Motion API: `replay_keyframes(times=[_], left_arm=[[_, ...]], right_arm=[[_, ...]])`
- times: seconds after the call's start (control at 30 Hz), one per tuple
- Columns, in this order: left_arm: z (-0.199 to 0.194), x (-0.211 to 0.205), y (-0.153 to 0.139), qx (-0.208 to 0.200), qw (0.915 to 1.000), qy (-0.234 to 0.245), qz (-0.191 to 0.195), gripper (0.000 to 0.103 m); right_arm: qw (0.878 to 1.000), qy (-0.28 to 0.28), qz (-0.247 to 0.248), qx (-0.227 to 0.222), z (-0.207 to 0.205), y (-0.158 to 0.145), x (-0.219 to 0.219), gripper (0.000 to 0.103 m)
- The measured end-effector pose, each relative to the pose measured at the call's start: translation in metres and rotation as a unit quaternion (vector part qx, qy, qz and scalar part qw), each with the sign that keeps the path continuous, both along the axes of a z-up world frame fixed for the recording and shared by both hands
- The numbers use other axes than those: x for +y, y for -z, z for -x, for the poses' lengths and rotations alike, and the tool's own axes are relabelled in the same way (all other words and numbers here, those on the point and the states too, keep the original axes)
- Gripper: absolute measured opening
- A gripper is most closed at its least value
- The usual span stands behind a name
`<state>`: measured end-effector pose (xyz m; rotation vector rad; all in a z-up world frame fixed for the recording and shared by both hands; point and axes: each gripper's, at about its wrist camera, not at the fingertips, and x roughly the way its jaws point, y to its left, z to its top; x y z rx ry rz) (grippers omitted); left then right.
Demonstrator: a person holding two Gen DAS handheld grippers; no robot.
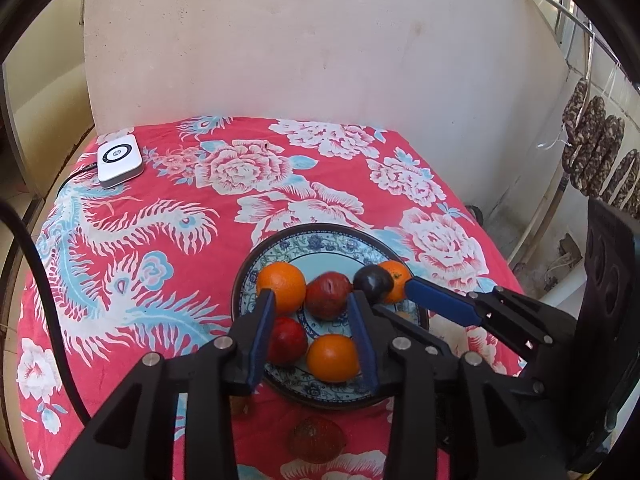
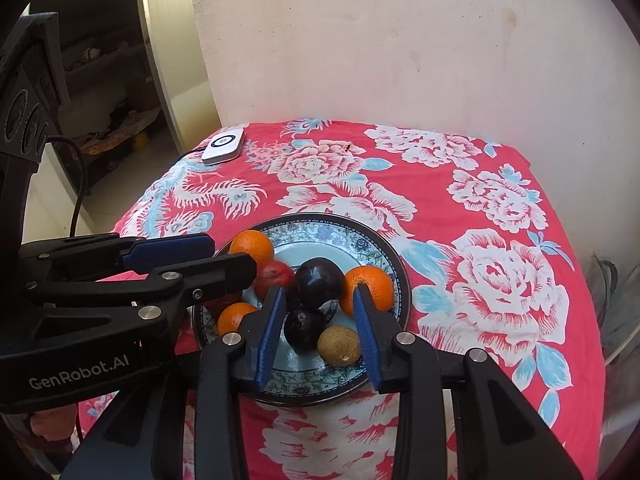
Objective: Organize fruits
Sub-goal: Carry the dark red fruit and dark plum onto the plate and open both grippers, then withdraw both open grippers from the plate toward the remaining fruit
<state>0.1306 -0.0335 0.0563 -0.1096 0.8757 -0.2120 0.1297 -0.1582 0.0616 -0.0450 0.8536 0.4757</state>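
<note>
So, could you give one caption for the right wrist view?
Open right tool above a patterned plate of oranges, dark plums and red fruit.

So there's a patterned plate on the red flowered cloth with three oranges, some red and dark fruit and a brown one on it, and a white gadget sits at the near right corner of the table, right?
Not quite. The white gadget sits at the far left corner of the table, by the wall, as both wrist views show. The rest holds: the patterned plate is on the red flowered cloth with three oranges, red and dark fruit and a brown one.

Three oranges point(image 2: 252, 246), red plums point(image 2: 276, 276), two dark plums point(image 2: 320, 282) and a brown kiwi point(image 2: 339, 345) crowd the plate point(image 2: 400, 280). Its patterned rim shows blue flowers
</note>
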Motion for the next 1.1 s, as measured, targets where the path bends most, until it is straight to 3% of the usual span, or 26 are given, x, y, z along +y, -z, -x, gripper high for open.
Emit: replay_keyframes(times=[0.47, 1.1], left_arm=[[0.013, 0.014, -0.003, 0.008, 0.9998, -0.018, 0.002, 0.040], [0.037, 0.029, -0.002, 0.023, 0.9993, -0.030, 0.003, 0.041]], right_arm=[[1.000, 0.008, -0.003, -0.005, 0.011, -0.009, -0.005, 0.047], [1.000, 0.022, -0.006, 0.007, 0.028, -0.013, -0.012, 0.048]])
